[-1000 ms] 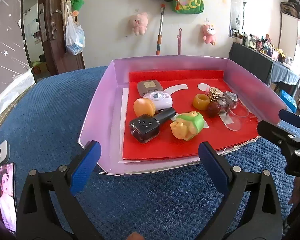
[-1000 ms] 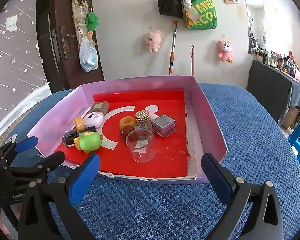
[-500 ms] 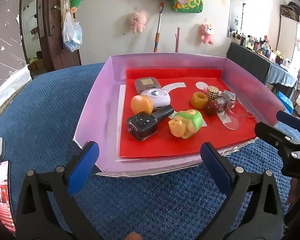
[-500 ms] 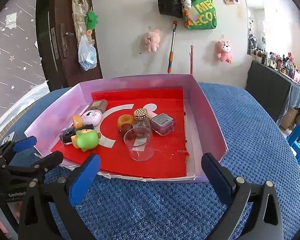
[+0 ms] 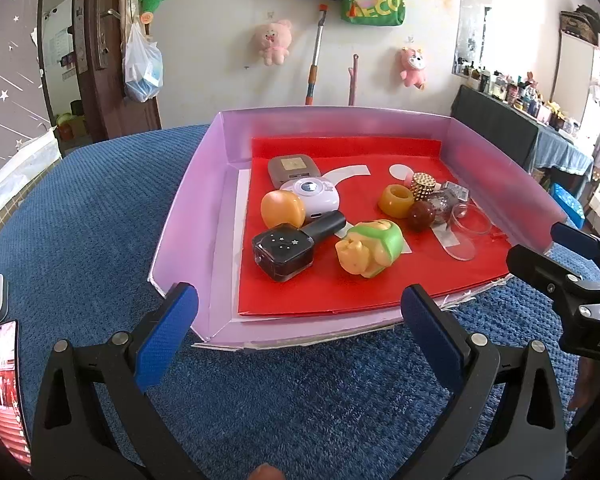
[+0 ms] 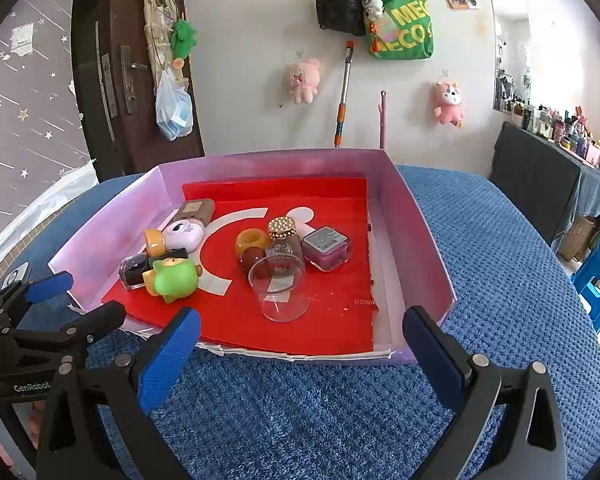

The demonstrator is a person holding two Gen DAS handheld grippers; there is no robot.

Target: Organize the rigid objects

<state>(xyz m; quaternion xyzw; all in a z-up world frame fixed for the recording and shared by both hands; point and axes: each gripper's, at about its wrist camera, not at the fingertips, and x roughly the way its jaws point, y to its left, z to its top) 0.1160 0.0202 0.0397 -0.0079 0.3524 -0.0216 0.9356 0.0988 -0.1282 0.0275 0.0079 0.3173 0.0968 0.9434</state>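
A purple tray [image 5: 188,200] [image 6: 428,240] with a red liner holds several small objects: a dark nail polish bottle [image 5: 284,252], a green and yellow toy [image 5: 370,248] [image 6: 174,280], an orange ball [image 5: 282,209], a white camera-shaped case [image 5: 312,196], an amber ring [image 5: 396,200], a clear cup [image 6: 278,288] on its side and a pink jar [image 6: 326,248]. My left gripper [image 5: 300,336] is open and empty, just before the tray's near edge. My right gripper [image 6: 300,354] is open and empty at the tray's front edge.
The tray lies on a blue textured cloth [image 6: 500,260]. A phone [image 5: 4,384] lies at the far left of the left wrist view. The right gripper's fingers [image 5: 572,256] show at that view's right edge. A blue stool [image 6: 598,276] stands at the right.
Both grippers have drifted slightly; the tray sits a little lower and nearer in the views. Both stay open and empty, and nothing in the tray has moved.
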